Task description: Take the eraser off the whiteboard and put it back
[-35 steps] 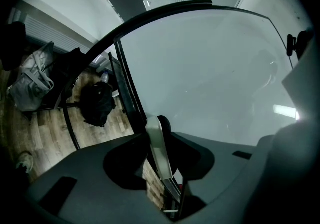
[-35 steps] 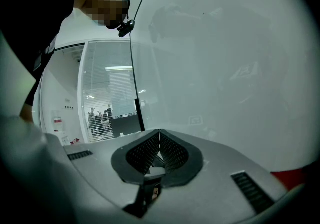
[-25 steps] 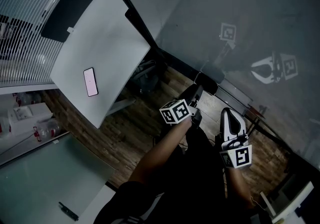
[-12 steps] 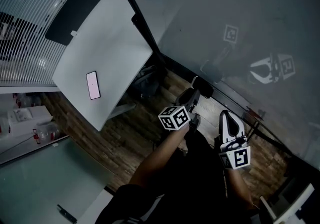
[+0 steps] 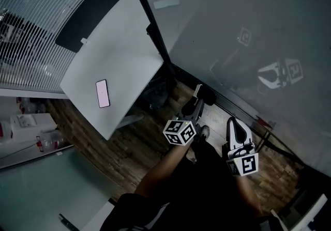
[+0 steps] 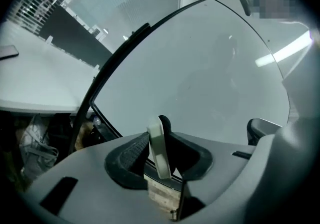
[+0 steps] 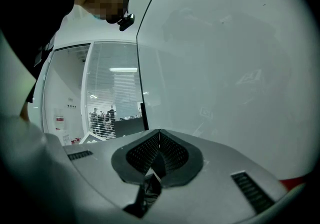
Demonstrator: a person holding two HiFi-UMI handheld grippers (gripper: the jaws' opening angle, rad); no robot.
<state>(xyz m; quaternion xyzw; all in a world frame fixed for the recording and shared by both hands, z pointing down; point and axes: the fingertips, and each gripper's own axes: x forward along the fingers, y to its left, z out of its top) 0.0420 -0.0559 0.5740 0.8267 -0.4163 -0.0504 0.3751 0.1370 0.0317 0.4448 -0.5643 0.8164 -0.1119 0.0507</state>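
Rolled since before, left tongs pinch the thin white, black-backed eraser; right tongs closed, empty.

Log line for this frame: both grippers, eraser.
left gripper: shut on eraser | right gripper: shut, empty | eraser: upright, in front of whiteboard | contact with whiteboard: cannot tell

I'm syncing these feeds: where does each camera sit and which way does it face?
Head view: on the person's head, looking steeply down at wood floor, white rectangular table, forearms, left gripper, right gripper.
Left gripper view: on the left gripper, looking along its fingers, closed on the flat white-backed eraser, toward the glossy grey whiteboard.
Right gripper view: on the right gripper, fingers shut, empty, facing the whiteboard; the person's dark clothing shows.
Shared: the eraser, in head and left gripper views.
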